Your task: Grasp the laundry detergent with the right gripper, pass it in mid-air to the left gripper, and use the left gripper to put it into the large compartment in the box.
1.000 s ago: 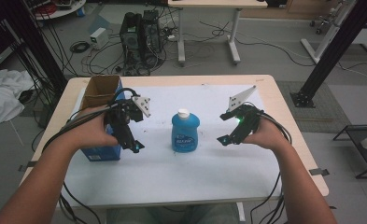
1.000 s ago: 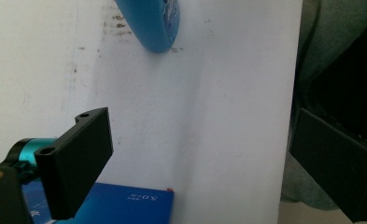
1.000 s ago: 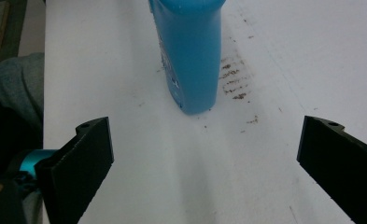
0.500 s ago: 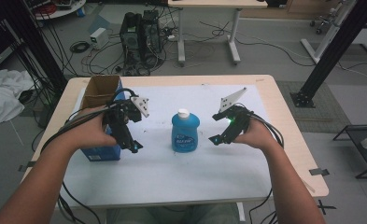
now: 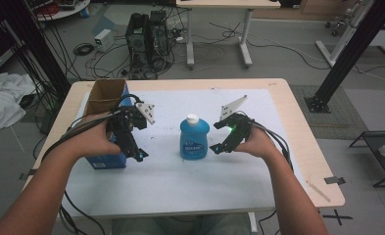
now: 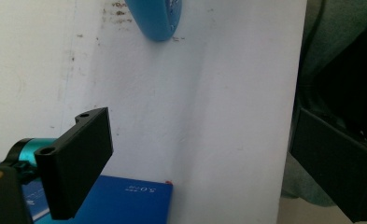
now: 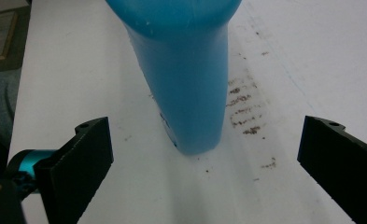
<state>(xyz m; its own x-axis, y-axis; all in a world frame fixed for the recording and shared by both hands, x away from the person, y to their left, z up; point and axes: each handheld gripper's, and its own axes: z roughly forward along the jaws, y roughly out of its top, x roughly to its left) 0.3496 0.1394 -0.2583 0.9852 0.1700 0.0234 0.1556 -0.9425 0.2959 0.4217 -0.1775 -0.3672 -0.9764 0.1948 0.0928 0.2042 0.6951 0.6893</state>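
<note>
A blue bottle (image 5: 194, 139) with a white cap stands upright at the middle of the white mat (image 5: 180, 181). My right gripper (image 5: 218, 147) hangs just right of it, open, jaws wide and pointed at the bottle (image 7: 186, 79), which stands a little ahead of them. My left gripper (image 5: 135, 153) is open over the mat left of the bottle, beside a blue box (image 5: 105, 160). The left gripper view has the bottle's base (image 6: 155, 18) far ahead and the box's blue top (image 6: 120, 203) under the jaws.
An open cardboard box (image 5: 105, 96) sits at the table's back left, touching the blue box. Brown stains mark the mat (image 7: 246, 109) near the bottle. Cables trail from both grippers over the front edge. A black post (image 5: 349, 54) stands off the right.
My right gripper has moved left toward the bottle and now hangs close beside it. The left gripper and the bottle have stayed in place.
</note>
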